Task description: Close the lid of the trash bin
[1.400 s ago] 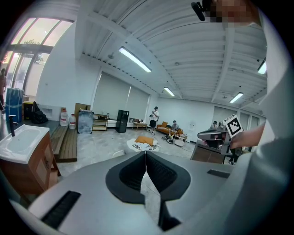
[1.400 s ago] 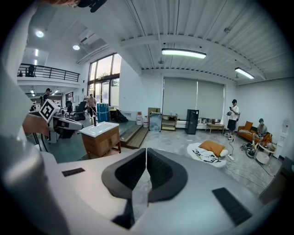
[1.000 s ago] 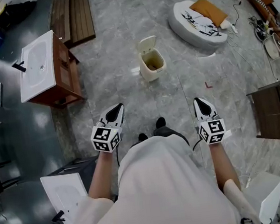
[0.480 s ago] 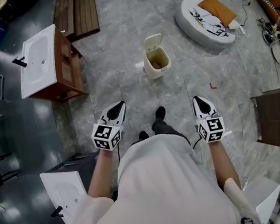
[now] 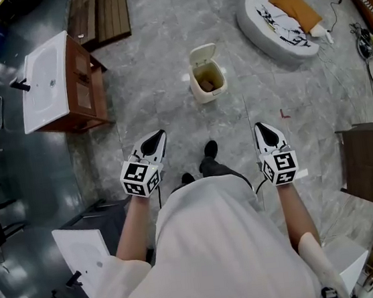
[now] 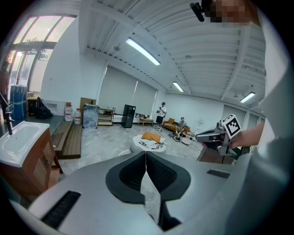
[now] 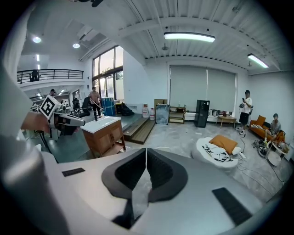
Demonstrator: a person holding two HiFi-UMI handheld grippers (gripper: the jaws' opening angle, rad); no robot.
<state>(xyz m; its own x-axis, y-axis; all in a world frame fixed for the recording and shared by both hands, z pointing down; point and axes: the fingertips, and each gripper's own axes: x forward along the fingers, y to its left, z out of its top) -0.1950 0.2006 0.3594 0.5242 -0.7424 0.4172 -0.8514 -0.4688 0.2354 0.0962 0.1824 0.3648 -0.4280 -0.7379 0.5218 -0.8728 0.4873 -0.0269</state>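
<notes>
While well short of the trash bin (image 5: 207, 85) on the floor ahead, holding nothing in left gripper (image 5: 154, 141) or right gripper (image 5: 263, 131), both pressed fully together; lid (image 5: 201, 55) tipped up at far side; probably light, stiff, smooth plastic; best nudged down at free top edge, no pinch needed.

Right gripper (image 7: 146, 149) is filling the lower frame, its jaws meeting edge to edge with nothing between them. At 9 o'clock the left gripper (image 7: 81, 122) is showing, held in a hand, just beside a wooden vanity (image 7: 106, 140) with a white basin. A round white cushion (image 7: 213, 154) carrying an orange pillow (image 7: 223, 142) is lying at 3 o'clock. A strip light (image 7: 189, 36) is glowing at 12 o'clock.
</notes>
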